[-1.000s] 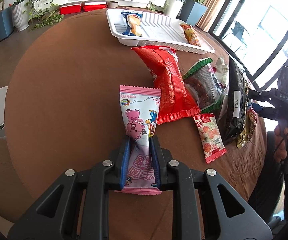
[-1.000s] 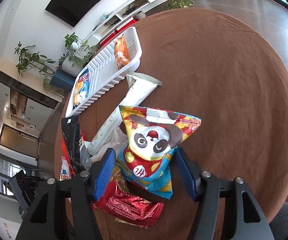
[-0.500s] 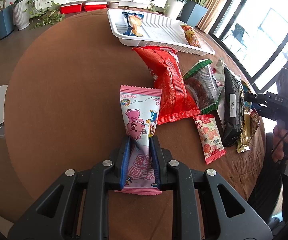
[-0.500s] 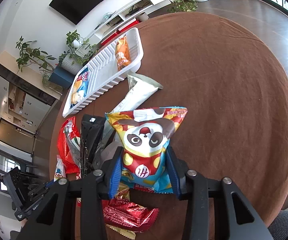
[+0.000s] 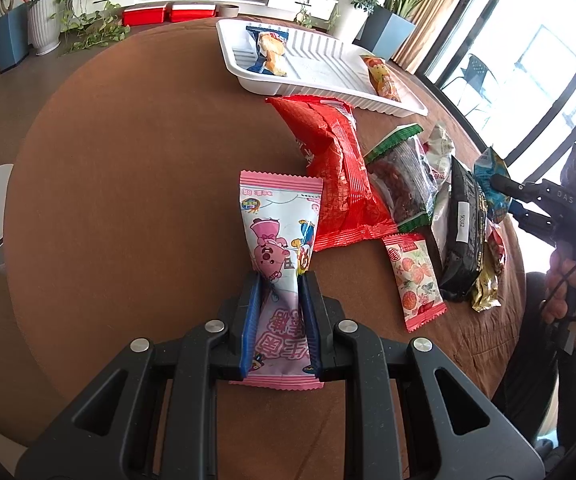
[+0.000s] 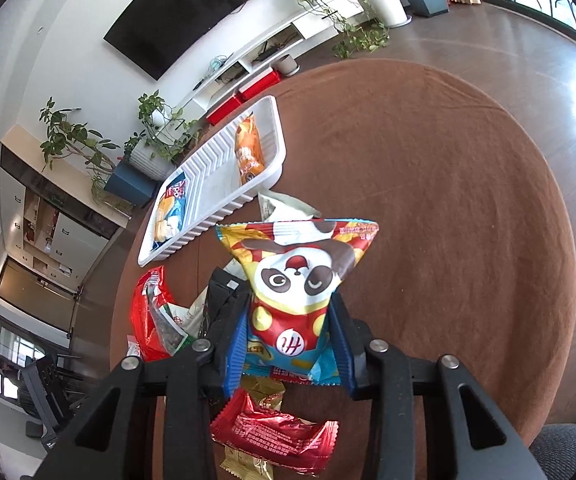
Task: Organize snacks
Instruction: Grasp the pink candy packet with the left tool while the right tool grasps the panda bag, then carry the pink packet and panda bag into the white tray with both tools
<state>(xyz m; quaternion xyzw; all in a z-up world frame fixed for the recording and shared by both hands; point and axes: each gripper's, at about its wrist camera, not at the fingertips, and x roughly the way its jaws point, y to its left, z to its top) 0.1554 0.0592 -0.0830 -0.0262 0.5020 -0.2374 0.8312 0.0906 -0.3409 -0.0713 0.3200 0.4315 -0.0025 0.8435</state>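
Note:
My left gripper (image 5: 280, 284) is shut on a pink snack packet (image 5: 276, 216) that lies lengthwise on the brown round table (image 5: 128, 160). The jaws of my right gripper (image 6: 289, 308) are closing on a yellow and blue panda snack bag (image 6: 299, 264), their blue pads pressing its lower sides. The bag is held up over the snack pile. In the left wrist view the right gripper (image 5: 503, 192) shows at the right edge with that bag (image 5: 491, 176). The white ribbed tray (image 5: 327, 88) sits at the far side and holds a blue packet (image 5: 268, 52) and an orange packet (image 5: 383, 80).
Loose snacks lie between me and the tray: a red bag (image 5: 327, 168), a green-edged packet (image 5: 403, 176), a black bag (image 5: 463, 224), a small fruit-print packet (image 5: 415, 280). A red foil packet (image 6: 276, 436) and a gold one (image 6: 244, 464) lie under the right gripper. A hand (image 5: 575, 292) holds the right gripper.
The right gripper's jaws have narrowed from wide apart onto the panda bag, and the bag has risen above the pile. The left gripper and pink packet have not moved.

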